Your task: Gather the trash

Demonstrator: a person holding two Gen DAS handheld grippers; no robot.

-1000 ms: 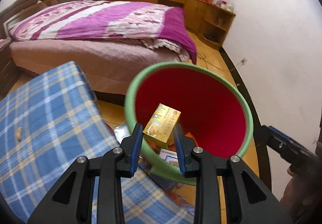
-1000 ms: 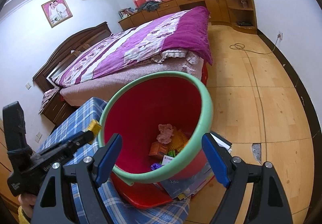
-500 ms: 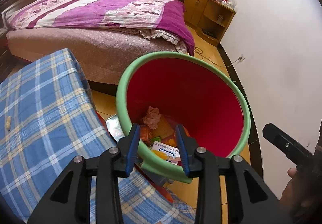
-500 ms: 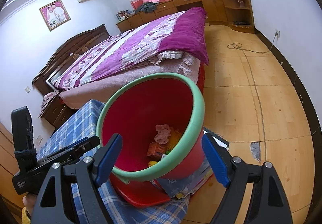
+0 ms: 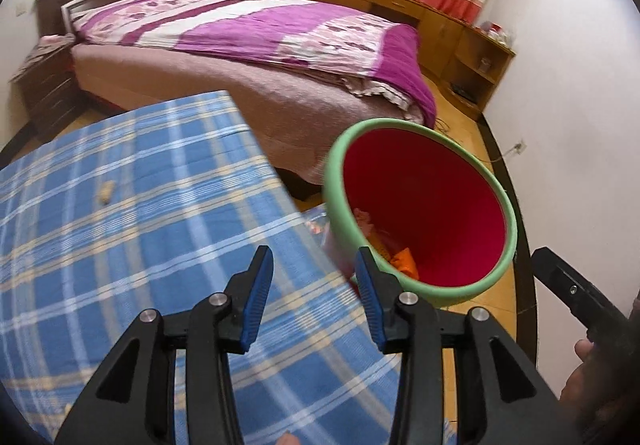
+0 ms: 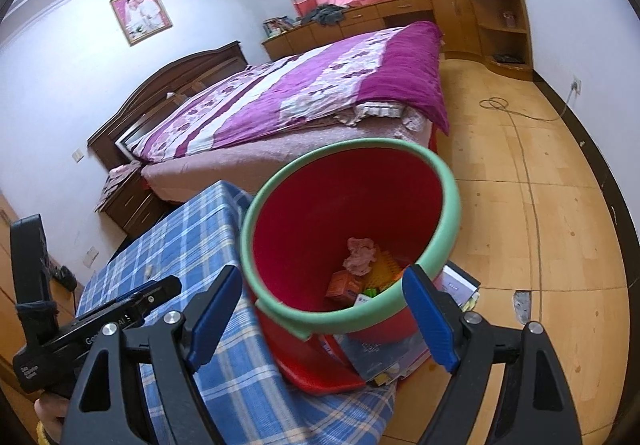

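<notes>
A red bin with a green rim [image 5: 420, 201] [image 6: 352, 221] stands beside the blue plaid table [image 5: 140, 225] [image 6: 192, 245]. It holds a pink crumpled wad [image 6: 360, 253], a small orange box [image 6: 342, 285] and other scraps. My left gripper [image 5: 316, 297] is open and empty over the table's edge, left of the bin. My right gripper [image 6: 320, 309] is open wide and empty, in front of the bin's near rim. A small tan scrap [image 5: 106, 192] lies on the tablecloth.
A bed with a purple quilt [image 5: 260, 37] stands behind the table. Papers and a red tray [image 6: 360, 365] lie under the bin. Wooden cabinets [image 6: 460, 17] line the far wall. A cable [image 6: 520, 149] runs over the wooden floor on the right.
The yellow box that my left gripper held over the bin one second ago has dropped in. The left gripper has opened wider and swung left over the table. The right gripper has barely moved.
</notes>
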